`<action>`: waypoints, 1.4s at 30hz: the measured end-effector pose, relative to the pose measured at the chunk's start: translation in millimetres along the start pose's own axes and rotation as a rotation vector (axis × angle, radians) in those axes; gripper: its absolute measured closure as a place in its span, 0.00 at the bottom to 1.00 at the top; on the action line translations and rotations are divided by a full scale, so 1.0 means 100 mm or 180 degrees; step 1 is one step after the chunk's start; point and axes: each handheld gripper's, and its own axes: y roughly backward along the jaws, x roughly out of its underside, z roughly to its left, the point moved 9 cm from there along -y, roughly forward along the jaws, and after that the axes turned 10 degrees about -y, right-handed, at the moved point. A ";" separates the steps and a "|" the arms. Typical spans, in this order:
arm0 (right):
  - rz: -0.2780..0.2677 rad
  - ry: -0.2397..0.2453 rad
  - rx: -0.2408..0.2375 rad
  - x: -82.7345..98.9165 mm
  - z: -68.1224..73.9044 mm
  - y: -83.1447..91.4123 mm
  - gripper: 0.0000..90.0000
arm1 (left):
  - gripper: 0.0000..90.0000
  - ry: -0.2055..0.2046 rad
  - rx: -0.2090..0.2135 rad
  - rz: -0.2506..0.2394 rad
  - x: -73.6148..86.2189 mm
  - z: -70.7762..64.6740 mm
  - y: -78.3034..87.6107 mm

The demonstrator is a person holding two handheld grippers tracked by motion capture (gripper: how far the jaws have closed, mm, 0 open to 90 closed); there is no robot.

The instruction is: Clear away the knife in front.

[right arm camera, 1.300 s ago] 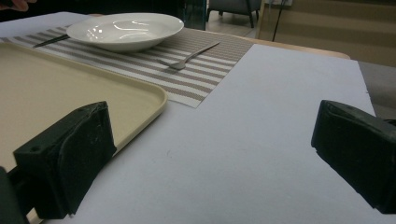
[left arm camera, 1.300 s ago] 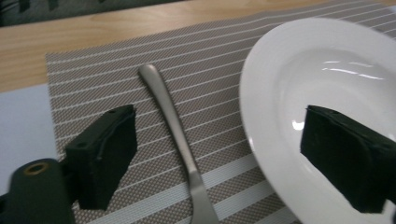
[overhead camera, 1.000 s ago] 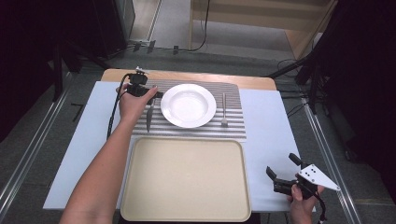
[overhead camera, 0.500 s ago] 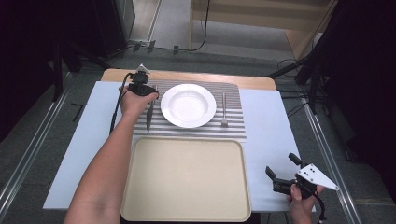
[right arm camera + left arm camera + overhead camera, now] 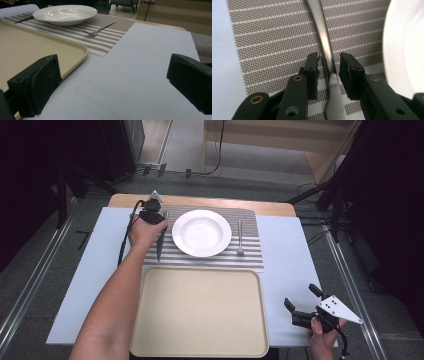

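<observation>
A steel knife (image 5: 327, 62) lies on the striped placemat (image 5: 274, 50), left of the white plate (image 5: 201, 232). My left gripper (image 5: 329, 67) points down over the knife (image 5: 159, 251). Its jaws have just been closing, and the knife sits between the pads (image 5: 313, 72) with a thin gap on each side. In the high view the hand covers the left gripper (image 5: 160, 231) beside the plate. My right gripper (image 5: 300, 296) stands open with nothing in it above the white table cover (image 5: 130, 75), at the near right. A fork (image 5: 240, 237) lies right of the plate.
A large beige tray (image 5: 200, 310) lies in front of the placemat (image 5: 250, 256), its corner close to my right gripper (image 5: 112, 82). The plate (image 5: 65, 12) and fork (image 5: 100, 28) lie beyond the tray (image 5: 37, 47). The floor drops away past the table's right edge.
My left hand has shifted slightly toward the far side over the knife. The right gripper has stayed where it was.
</observation>
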 end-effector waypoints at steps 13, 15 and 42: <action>0.0004 0.0000 0.0023 0.00 0.00 0.00 0.00 | 0.86 0.0005 -0.0074 0.0134 0.03 0.00 -0.03; 0.0005 -0.0004 0.0025 0.00 0.00 0.00 0.00 | 0.87 -0.0021 -0.0072 0.0136 0.03 0.00 -0.03; 0.0037 -0.0017 0.0085 0.01 -0.01 -0.02 0.00 | 0.89 -0.0204 -0.0023 0.0205 0.02 0.00 -0.03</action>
